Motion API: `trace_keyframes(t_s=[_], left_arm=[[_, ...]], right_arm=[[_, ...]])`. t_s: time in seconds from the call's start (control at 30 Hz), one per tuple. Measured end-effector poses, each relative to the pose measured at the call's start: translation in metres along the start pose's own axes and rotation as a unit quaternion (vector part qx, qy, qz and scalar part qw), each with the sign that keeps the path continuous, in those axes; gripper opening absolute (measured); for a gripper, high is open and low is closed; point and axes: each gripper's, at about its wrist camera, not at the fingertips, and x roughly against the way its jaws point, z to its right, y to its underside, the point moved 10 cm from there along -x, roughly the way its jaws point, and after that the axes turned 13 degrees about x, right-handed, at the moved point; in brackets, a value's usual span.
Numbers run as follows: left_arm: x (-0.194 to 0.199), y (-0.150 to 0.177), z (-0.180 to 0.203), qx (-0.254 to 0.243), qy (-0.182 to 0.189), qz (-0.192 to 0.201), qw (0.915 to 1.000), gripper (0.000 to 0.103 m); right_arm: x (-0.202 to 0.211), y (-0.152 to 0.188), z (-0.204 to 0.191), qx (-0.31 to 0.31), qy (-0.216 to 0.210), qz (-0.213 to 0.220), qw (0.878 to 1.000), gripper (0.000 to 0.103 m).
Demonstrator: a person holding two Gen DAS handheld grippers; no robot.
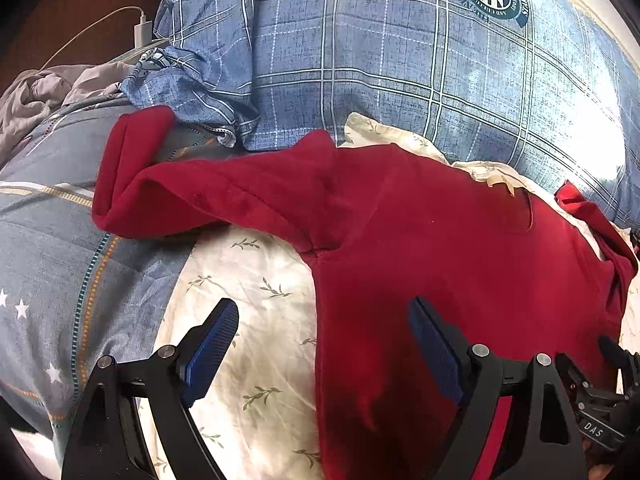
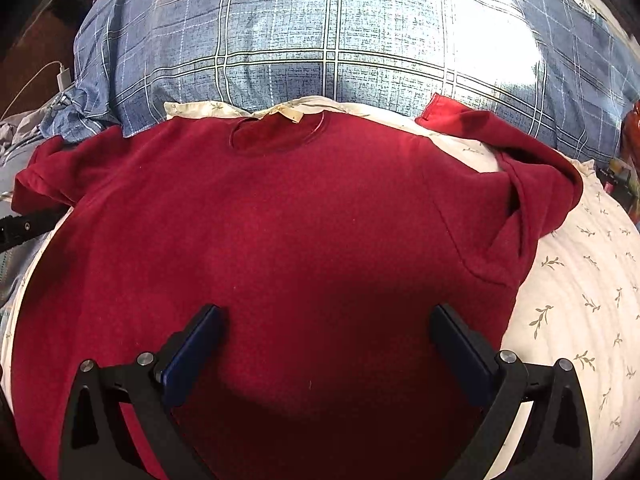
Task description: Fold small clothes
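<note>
A dark red T-shirt (image 2: 304, 216) lies spread flat on a white leaf-print sheet (image 2: 580, 304), its collar with a tan label (image 2: 290, 116) at the far side. Its left sleeve (image 1: 200, 196) stretches out leftward with the cuff curled up. Its right sleeve (image 2: 532, 184) is bunched and creased. My left gripper (image 1: 322, 320) stands open over the shirt's left side edge, one blue pad over the sheet and one over the red cloth. My right gripper (image 2: 326, 320) hangs open above the lower middle of the shirt. Neither holds anything.
A blue plaid pillow (image 2: 320, 32) lies just behind the collar. A blue star-print duvet (image 1: 56, 248) sits at the left, with grey cloth (image 1: 36, 96) and a white charger with its cable (image 1: 142, 30) beyond. The other gripper's black frame (image 1: 600, 392) shows at the right.
</note>
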Motion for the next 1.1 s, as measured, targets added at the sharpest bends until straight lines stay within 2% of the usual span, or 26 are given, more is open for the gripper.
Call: trace_keyframes(t_s=[0.2, 0.4, 0.6, 0.73, 1.1], left_arm=[[0.001, -0.001, -0.002, 0.004, 0.001, 0.002, 1.0000, 0.086], [0.003, -0.002, -0.003, 0.007, 0.000, 0.005, 1.0000, 0.086], [0.003, -0.005, -0.006, 0.014, -0.002, 0.007, 0.9999, 0.086], [0.001, -0.006, -0.010, 0.019, -0.005, 0.006, 0.9998, 0.086], [-0.004, -0.007, -0.010, 0.019, -0.008, 0.003, 0.9998, 0.086]], right_arm=[[0.007, -0.002, -0.004, 0.008, -0.014, -0.011, 1.000, 0.103], [0.025, -0.017, -0.015, -0.026, -0.057, 0.013, 0.998, 0.103], [0.038, -0.038, -0.034, 0.008, -0.068, 0.035, 0.997, 0.103], [0.038, -0.046, -0.040, 0.010, -0.076, 0.038, 0.996, 0.103], [0.031, -0.045, -0.044, 0.006, -0.078, 0.030, 0.996, 0.103]])
